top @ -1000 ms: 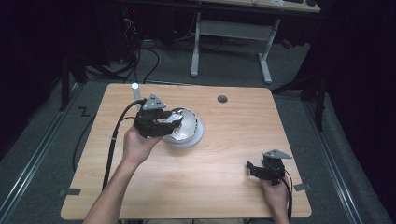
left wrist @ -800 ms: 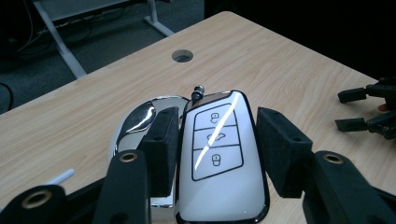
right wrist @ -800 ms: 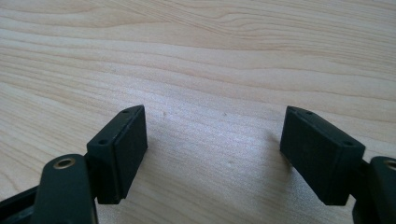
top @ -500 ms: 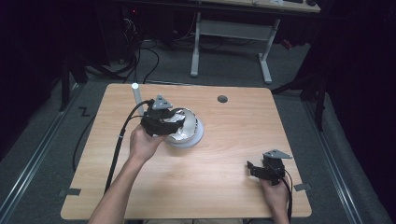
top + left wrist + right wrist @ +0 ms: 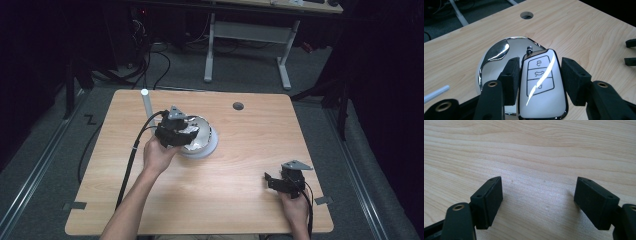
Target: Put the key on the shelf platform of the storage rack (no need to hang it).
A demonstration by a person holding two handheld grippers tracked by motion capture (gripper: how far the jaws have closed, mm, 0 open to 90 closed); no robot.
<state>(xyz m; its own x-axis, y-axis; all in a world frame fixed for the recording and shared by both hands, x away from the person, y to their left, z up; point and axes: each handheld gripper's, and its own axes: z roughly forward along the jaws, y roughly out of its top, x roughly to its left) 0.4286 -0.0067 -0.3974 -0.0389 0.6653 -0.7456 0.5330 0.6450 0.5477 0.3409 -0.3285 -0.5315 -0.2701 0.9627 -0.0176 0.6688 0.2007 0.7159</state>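
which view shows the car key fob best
The left gripper view: the car key fob sits close up between the left gripper pads, its three button icons readable, above the shiny dish. In the high view the hand and gripper hide it; the right gripper view faces bare table.

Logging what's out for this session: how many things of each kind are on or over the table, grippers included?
Car key fob: 1
Shiny metal bowl: 1
White upright post: 1
Grippers: 2, left gripper and right gripper
Total: 5
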